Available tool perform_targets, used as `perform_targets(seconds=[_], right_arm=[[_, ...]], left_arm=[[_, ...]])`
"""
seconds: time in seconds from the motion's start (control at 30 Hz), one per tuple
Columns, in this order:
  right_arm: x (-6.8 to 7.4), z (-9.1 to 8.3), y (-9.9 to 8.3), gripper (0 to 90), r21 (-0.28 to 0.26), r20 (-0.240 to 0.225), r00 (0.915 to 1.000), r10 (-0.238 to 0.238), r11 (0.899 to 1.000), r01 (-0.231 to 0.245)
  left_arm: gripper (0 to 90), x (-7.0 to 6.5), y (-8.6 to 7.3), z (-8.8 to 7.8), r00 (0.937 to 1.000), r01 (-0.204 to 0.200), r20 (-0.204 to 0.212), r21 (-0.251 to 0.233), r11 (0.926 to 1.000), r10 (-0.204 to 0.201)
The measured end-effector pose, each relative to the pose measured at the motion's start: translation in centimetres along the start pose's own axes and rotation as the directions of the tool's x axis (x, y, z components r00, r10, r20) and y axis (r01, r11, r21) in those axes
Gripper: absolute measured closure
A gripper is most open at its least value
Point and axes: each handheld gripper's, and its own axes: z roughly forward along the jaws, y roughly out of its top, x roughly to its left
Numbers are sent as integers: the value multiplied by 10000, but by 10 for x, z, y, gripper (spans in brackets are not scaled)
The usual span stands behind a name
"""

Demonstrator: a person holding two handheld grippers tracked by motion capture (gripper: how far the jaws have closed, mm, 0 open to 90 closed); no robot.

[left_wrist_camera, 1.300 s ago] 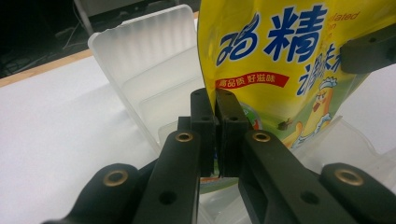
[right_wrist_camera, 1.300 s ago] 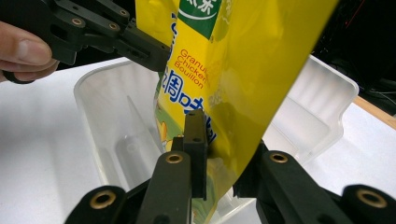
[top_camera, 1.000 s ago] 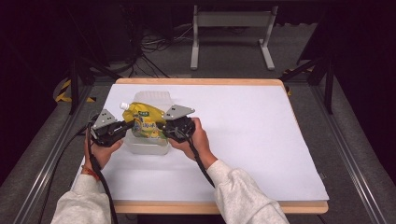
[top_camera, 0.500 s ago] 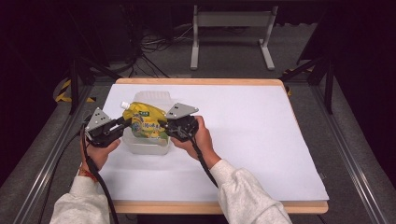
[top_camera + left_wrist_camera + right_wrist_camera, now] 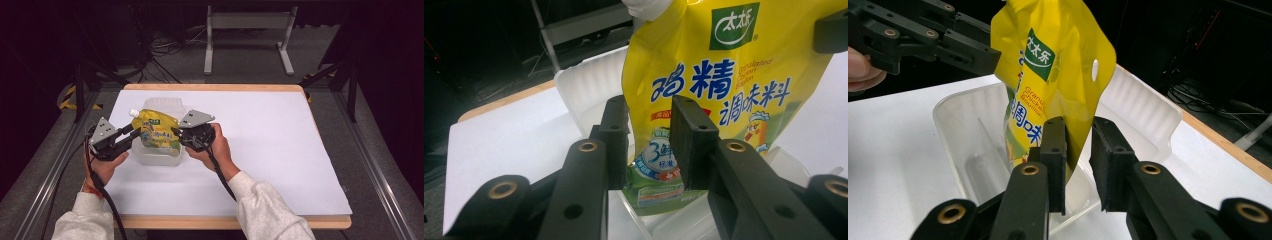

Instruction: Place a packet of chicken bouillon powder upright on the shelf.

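A yellow stand-up seasoning pouch (image 5: 155, 131) with a white cap stands tilted in a clear plastic container (image 5: 156, 160) at the table's left. My left gripper (image 5: 131, 135) is at the pouch's left side. Its jaws have just been opening, and in the left gripper view the pouch (image 5: 724, 90) sits past the parted jaws of the left gripper (image 5: 649, 120) without touching them. My right gripper (image 5: 177, 136) is at the pouch's right edge. In the right gripper view the pouch's seam (image 5: 1058, 75) runs between the jaws of the right gripper (image 5: 1078, 135), with a gap beside one pad.
White paper (image 5: 270, 150) covers the wooden table, with wide room to the right of the container. The container's ribbed far wall (image 5: 1143, 110) rises behind the pouch. A metal stand (image 5: 247, 30) and cables lie on the floor beyond the table.
The left gripper's jaws have spread apart and come off the pouch's left edge, and that hand has drawn slightly left. The right gripper and the pouch have stayed in place.
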Motion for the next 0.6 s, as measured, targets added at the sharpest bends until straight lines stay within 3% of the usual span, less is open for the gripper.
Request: perform_targets(seconds=[0.6], right_arm=[[-2, -12, 4, 754, -79, 170, 9996, -237, 9997, 238]], left_arm=[[583, -7, 3, -13, 9998, -67, -178, -384, 9992, 60]])
